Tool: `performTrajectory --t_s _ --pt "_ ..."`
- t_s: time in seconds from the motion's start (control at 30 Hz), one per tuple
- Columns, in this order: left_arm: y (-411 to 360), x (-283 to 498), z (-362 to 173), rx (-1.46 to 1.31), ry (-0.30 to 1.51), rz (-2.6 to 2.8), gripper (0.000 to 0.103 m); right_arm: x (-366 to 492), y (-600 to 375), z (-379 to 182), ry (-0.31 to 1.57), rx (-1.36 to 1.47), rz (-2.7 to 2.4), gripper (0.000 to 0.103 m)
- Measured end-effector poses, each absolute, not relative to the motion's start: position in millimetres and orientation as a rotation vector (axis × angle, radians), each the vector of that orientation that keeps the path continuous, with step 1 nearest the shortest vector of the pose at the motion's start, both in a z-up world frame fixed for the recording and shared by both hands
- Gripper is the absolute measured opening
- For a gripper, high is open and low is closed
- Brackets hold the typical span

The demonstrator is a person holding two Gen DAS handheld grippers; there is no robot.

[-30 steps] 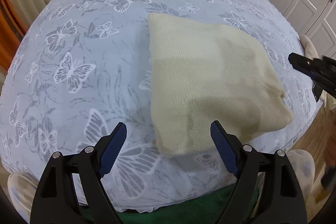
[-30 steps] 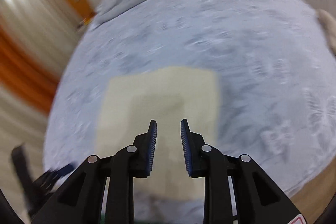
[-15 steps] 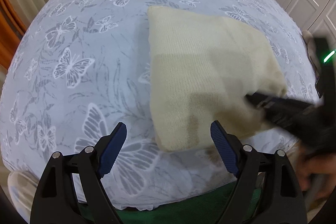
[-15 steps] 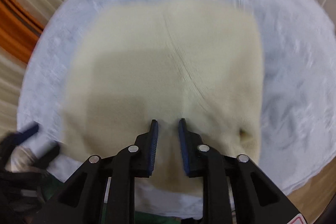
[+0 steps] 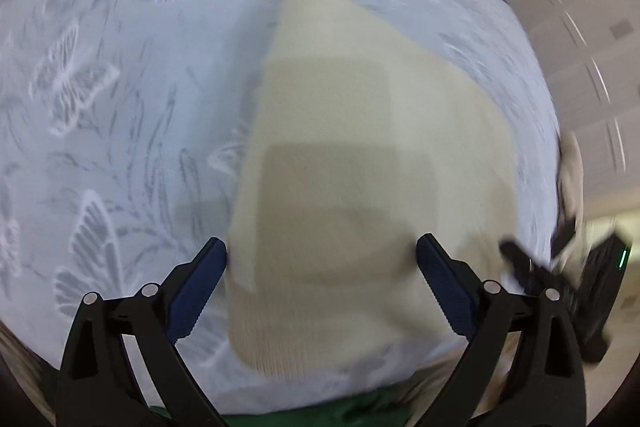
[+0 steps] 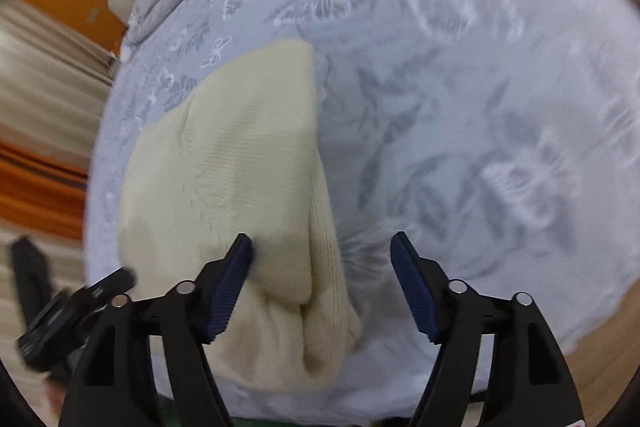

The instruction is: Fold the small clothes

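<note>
We have both grippers spread wide, holding nothing, low over the near edge of the bed (image 5: 120, 115). The cream knit (image 5: 360, 147) lies folded flat there, its long axis running away from us. Our left gripper (image 5: 320, 259) straddles its near hem; our right gripper (image 6: 320, 259) sits at the bunched near-right corner, probably the closer one for the next pinch.

right gripper (image 6: 322, 259) fingers spread | cream garment (image 6: 224, 179) folded | butterfly bedsheet (image 6: 460, 87)
</note>
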State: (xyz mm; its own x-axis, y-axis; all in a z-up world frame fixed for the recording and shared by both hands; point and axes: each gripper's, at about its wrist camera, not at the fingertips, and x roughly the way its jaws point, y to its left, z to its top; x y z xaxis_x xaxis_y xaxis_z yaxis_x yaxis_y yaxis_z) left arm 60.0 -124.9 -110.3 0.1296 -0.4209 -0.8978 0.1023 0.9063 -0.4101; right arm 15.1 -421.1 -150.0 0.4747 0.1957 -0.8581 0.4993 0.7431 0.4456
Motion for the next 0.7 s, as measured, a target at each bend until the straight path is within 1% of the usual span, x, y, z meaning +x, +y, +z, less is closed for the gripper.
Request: performTrajectory --t_s 0.07,0.17,0.27,0.33,0.37,0.4,0.43,0.47,0.5,0.53,0.57,0.7 --pt "-122 70 -123 -0.348 1.43 -0.375 0.097 19 -424 -162 1.08 0.823 -0.176 0.071" --pt "-127 78 -135 -0.376 1.446 -0.389 0.098 28 -423 -183 1.086 0.94 -0.11 0.073" --pt "-131 82 -144 -0.394 1.454 -0.411 0.098 35 -416 -191 1.078 0.97 -0.098 0.085" --pt "-130 85 -149 -0.432 1.474 -0.419 0.098 40 -410 -189 1.083 0.938 -0.096 0.086" --pt "-130 86 -149 -0.432 1.476 -0.421 0.098 40 -405 -185 1.089 0.917 -0.093 0.077" --pt "-131 85 -147 -0.41 1.473 -0.431 0.096 41 -401 -182 1.088 0.91 -0.071 0.055" --pt "-134 84 -143 -0.381 1.464 -0.433 0.089 44 -397 -181 1.091 0.915 -0.046 0.048" --pt "-134 83 -138 -0.359 1.458 -0.44 0.081 44 -394 -177 1.085 0.914 -0.054 0.038" --pt "-133 81 -132 -0.353 1.452 -0.446 0.077 44 -390 -169 1.082 0.89 -0.063 0.035" --pt "-130 79 -127 -0.359 1.451 -0.449 0.069 44 -388 -165 1.078 0.881 -0.065 0.034" --pt "-127 77 -121 -0.371 1.448 -0.456 0.064 43 -384 -156 1.065 0.871 -0.064 0.033" --pt "-120 61 -96 -0.397 1.474 -0.502 0.062 20 -373 -124 1.047 0.844 -0.077 0.033"
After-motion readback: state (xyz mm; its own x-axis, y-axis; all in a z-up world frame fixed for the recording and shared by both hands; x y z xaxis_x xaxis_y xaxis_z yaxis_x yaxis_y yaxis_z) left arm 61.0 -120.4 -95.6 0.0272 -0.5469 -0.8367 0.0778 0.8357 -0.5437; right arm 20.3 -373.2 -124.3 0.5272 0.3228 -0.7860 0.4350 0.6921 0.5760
